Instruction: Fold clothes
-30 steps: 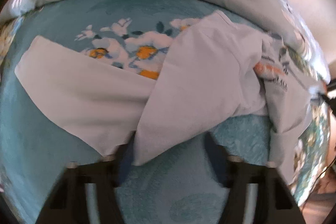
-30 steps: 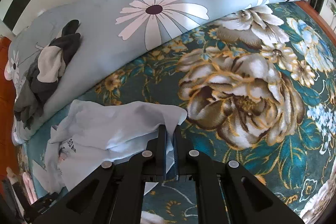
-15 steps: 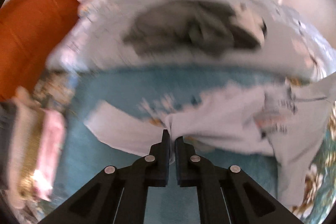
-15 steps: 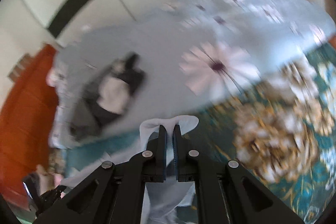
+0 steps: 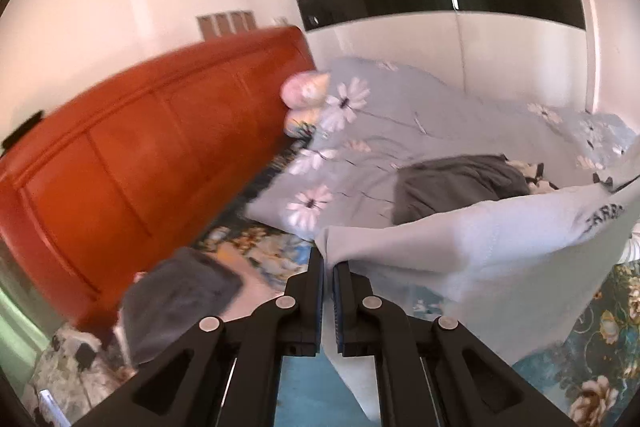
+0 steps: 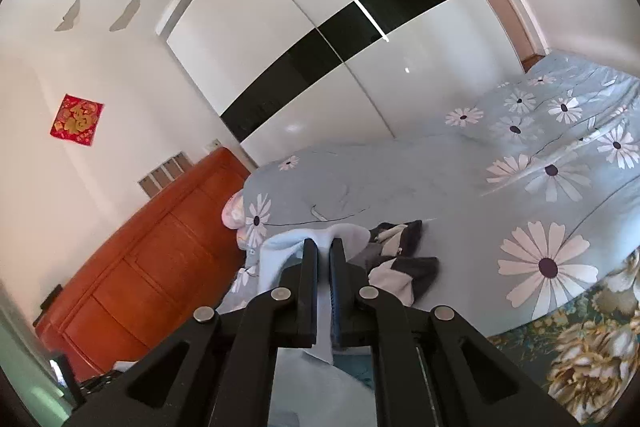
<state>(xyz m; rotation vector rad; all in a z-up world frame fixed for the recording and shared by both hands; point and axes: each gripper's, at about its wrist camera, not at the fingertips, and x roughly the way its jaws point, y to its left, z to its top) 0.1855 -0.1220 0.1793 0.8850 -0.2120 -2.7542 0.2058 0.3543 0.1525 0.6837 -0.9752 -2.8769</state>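
Observation:
A pale blue T-shirt [image 5: 492,259] with dark lettering hangs in the air above the bed, stretched from lower centre to the right edge of the left wrist view. My left gripper [image 5: 328,259] is shut on one corner of it. My right gripper [image 6: 324,247] is shut on another bunched edge of the T-shirt [image 6: 280,251], which drapes down between and below its fingers. Both grippers are tilted up, facing the wardrobe and headboard.
A rolled daisy-print duvet [image 6: 520,187] lies across the bed with dark grey and white clothes [image 6: 400,263] on it. An orange wooden headboard [image 5: 132,167] stands left. A folded grey garment [image 5: 180,299] lies near it. A white wardrobe [image 6: 340,67] is behind.
My left gripper, open around the T-shirt on the bed a second ago, has shut on it. Both grippers have risen and tilted upward, lifting the T-shirt off the bed.

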